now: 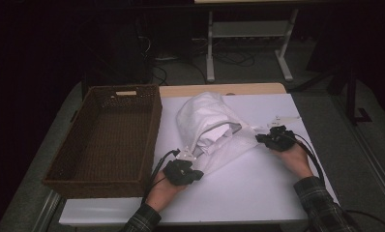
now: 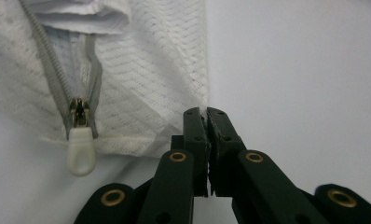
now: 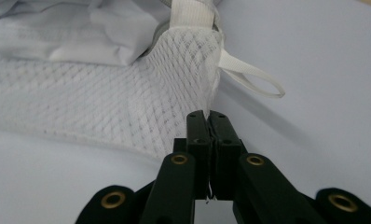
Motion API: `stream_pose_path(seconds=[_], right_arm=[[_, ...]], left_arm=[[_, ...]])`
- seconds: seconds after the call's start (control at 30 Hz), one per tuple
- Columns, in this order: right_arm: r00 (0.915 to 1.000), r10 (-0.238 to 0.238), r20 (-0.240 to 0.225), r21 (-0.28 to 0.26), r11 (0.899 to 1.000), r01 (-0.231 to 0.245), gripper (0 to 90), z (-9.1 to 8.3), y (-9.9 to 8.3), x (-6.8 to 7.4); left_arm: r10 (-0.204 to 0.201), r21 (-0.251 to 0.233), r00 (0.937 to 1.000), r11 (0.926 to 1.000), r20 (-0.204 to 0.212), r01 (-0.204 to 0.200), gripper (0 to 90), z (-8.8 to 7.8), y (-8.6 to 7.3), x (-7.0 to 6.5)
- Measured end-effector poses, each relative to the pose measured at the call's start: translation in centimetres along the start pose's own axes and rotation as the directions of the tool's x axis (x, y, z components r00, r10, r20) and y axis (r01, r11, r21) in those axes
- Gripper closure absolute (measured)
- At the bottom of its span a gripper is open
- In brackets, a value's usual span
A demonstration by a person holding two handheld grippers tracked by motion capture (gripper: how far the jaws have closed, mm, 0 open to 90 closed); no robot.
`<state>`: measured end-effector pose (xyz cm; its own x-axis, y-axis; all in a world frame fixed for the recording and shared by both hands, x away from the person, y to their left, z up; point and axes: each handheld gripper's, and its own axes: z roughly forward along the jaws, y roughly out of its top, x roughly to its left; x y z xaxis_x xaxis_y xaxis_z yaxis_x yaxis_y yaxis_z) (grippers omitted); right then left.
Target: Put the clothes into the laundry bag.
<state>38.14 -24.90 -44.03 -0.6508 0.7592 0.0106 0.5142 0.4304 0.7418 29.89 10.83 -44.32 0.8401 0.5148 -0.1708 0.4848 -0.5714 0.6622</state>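
Observation:
A white mesh laundry bag (image 1: 207, 126) lies on the white table top (image 1: 258, 186) with white cloth bunched inside it. My left gripper (image 1: 187, 157) grips its near left corner. In the left gripper view the jaws (image 2: 207, 112) are shut on the mesh edge (image 2: 146, 79), beside the grey zipper and its white pull (image 2: 81, 153). My right gripper (image 1: 259, 138) holds the bag's right end. In the right gripper view its jaws (image 3: 207, 114) are shut on the mesh corner (image 3: 104, 105), just below a white hanging loop (image 3: 253, 77).
A brown wicker basket (image 1: 153, 126) stands on the table's left side, close to the left hand. Bare white table lies in front of the bag and to its right. Beyond the table are a dark floor, cables and a white desk frame (image 1: 210, 53).

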Motion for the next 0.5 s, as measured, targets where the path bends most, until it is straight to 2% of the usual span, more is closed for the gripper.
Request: stream_pose_path(seconds=[0.03, 0.23, 0.5], right_arm=[[1.0, 0.003, -0.003, 0.013, 1.0, -0.003, 87.6, -0.2, -0.3, 0.1], [0.9996, 0.001, -0.029, 0.011, 1.0, -0.001, 87.6, -2.0, -1.7, 1.0], [0.9994, 0.016, -0.03, 0.043, 0.999, -0.015, 87.7, -4.7, -4.6, 2.3]], left_arm=[[-0.003, 0.0, 1.0, 1.0, -0.002, 0.003, 87.2, 0.0, -0.1, 0.0], [-0.002, 0.004, 1.0, 1.0, -0.009, 0.002, 87.1, -0.3, -0.5, -0.1], [-0.01, 0.008, 0.9998, 0.9999, -0.016, 0.01, 86.7, -0.4, -0.6, -0.2]])
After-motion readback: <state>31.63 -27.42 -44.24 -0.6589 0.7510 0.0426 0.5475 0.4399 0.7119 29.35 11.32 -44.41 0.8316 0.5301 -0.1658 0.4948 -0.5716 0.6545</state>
